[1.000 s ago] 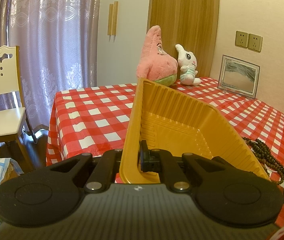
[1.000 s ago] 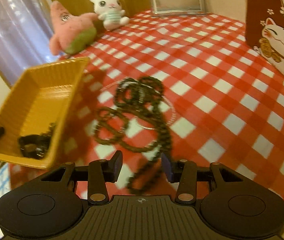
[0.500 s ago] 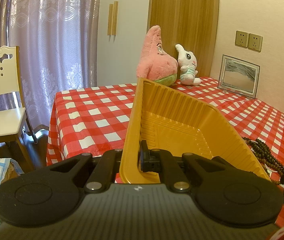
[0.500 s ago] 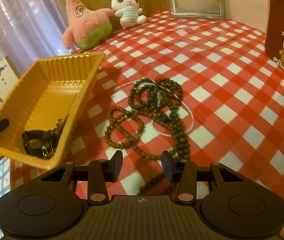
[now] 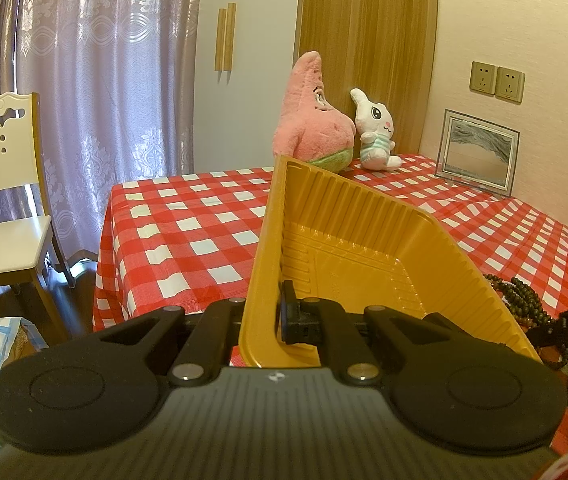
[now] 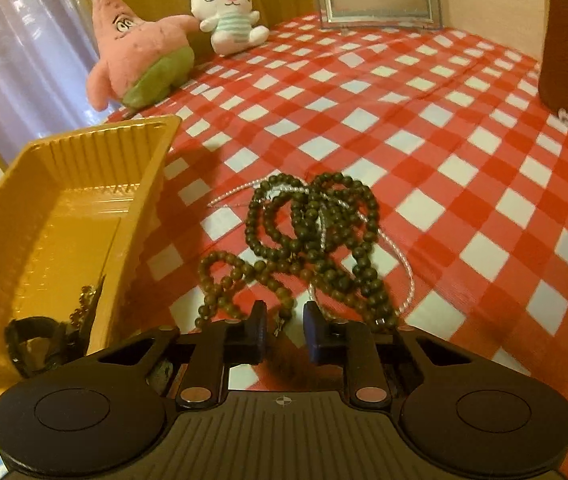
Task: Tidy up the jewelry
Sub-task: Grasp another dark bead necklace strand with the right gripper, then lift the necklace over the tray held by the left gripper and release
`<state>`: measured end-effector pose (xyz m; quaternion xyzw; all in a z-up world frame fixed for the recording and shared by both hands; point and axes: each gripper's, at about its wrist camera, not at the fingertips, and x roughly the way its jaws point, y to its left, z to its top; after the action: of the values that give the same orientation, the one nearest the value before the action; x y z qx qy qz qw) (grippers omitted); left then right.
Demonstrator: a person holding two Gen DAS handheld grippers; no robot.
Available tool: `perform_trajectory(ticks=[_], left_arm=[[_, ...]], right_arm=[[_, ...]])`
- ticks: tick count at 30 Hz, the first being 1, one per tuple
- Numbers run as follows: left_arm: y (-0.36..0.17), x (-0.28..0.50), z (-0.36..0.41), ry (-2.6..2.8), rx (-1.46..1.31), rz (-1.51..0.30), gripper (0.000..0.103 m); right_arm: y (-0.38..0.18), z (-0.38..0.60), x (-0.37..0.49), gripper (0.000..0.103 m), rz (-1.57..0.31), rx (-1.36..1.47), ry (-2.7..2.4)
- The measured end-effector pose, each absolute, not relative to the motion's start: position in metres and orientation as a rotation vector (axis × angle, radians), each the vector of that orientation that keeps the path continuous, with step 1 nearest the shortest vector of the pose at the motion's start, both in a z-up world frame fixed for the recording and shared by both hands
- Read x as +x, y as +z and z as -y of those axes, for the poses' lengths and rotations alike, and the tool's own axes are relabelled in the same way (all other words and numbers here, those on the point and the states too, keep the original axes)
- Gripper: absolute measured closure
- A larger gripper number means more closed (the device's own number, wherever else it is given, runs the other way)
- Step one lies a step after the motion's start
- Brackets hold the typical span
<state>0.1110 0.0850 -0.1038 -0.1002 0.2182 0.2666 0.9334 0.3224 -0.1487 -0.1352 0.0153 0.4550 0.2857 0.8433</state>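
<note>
Right wrist view looks down on a tangle of dark round-bead necklaces point(image 6: 312, 236) heaped on the red-and-white checked tablecloth point(image 6: 464, 152), with a thin silvery chain point(image 6: 402, 264) looped through it. The right gripper point(image 6: 283, 330) sits at the near edge of that heap, its jaws closing, and a short strand of beads lies in the gap between them; the pads do not yet seem to press on it. The bulk of the tangle lies just beyond the fingertips and a little to the right, stretched roughly away from the gripper toward the far side of the table.

To the left stands a shallow yellow ribbed plastic tray point(image 6: 63, 200), tipped up on its near end. A dark ring-shaped bracelet point(image 6: 29, 338) and some small gold-coloured beads point(image 6: 83, 304) already rest in its low near corner.

Left wrist view shows the left gripper point(image 5: 267, 316) clenched on the tray's near wall, one finger inside and one outside, holding it tilted.

I judge the right hand to be the one placed for the pick, since the left is taken up with the tray. The coming move turns on this: the beads lie to the right of the tray's open mouth, so a lifted strand has to travel left over the rim.
</note>
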Motion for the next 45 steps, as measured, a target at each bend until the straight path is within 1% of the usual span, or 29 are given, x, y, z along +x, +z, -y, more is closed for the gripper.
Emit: perform_trajectory(ticks=[3,4,5,10,16,19,30,34,40,45], left_arm=[[-0.104,0.111,-0.085,0.546,-0.206,-0.445,0.098],[-0.104,0.111,-0.085,0.546,-0.206,-0.446,0.098],[-0.104,0.111,-0.085,0.546,-0.205,-0.446,0.098],[-0.103,0.111,-0.085,0.545,-0.204,-0.447,0.098],[-0.103,0.111,-0.085,0.544,-0.202,-0.447,0.098],[-0.103,0.111,-0.085,0.544,-0.202,-0.447,0.098],[-0.101,0.112,-0.084,0.54,-0.199,-0.445,0.098],[-0.101,0.113,-0.084,0.539,-0.199,-0.445,0.098],[-0.1,0.113,-0.083,0.537,-0.199,-0.444,0.098],[-0.099,0.114,-0.083,0.535,-0.199,-0.44,0.098]], right_arm=[[-0.135,0.14,0.319,0.084,-0.947,-0.031,0.589],[-0.136,0.138,0.318,0.089,-0.942,-0.05,0.586],[-0.136,0.136,0.317,0.096,-0.935,-0.078,0.582],[-0.137,0.135,0.316,0.096,-0.932,-0.1,0.59],[-0.131,0.141,0.315,0.097,-0.935,-0.05,0.623],[-0.111,0.153,0.315,0.097,-0.915,0.034,0.666],[0.007,0.19,0.316,0.097,-0.678,0.152,0.81],[0.041,0.196,0.314,0.097,-0.614,0.181,0.845],[0.079,0.194,0.31,0.097,-0.546,0.219,0.912],[0.094,0.173,0.305,0.097,-0.538,0.265,1.01]])
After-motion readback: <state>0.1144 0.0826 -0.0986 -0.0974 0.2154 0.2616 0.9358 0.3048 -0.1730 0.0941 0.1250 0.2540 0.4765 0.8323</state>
